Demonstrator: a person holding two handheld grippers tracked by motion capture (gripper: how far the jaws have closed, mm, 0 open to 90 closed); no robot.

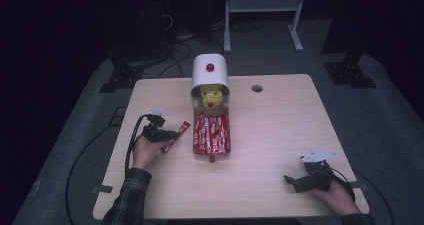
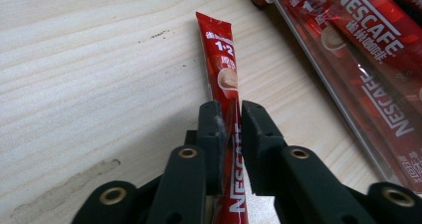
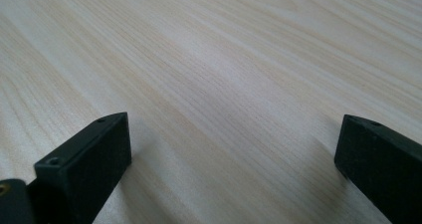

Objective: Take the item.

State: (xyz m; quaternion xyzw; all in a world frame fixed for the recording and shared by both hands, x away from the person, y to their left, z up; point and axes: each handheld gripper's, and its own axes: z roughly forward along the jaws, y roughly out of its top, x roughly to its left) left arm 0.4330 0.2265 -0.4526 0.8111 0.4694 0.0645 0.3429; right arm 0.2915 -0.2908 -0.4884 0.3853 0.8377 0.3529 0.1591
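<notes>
Left hand-held gripper (image 2: pixel 230 109) sits at the left part of the counter (image 1: pixel 280 135), held in the person's left hand (image 1: pixel 142 152). A single red Nescafe stick sachet (image 2: pixel 224 74) lies flat on the wood and runs lengthwise between its two black jaws. Jaws are nearly together: in the left gripper view the left pad sits against the sachet's edge and a thin gap shows beside the right one, so the pads do not look pressed home on the packet. Whether the left pad actually bears on the wrapper, cannot tell. The sachet's far end sticks out well past the jaw tips, pointing toward the tray.

In the high view the same sachet (image 1: pixel 176 136) lies slanted, just left of a clear tray (image 1: pixel 212 155) packed with more red sachets (image 1: pixel 212 131). Behind the tray stands a white dispenser (image 1: pixel 210 71) with a red knob; something yellow sits in its mouth.

Right hand-held gripper (image 1: pixel 300 181) rests at the near right corner of the counter, well apart from the sachet and tray. Its jaws stand wide apart over bare wood, nothing between them.
</notes>
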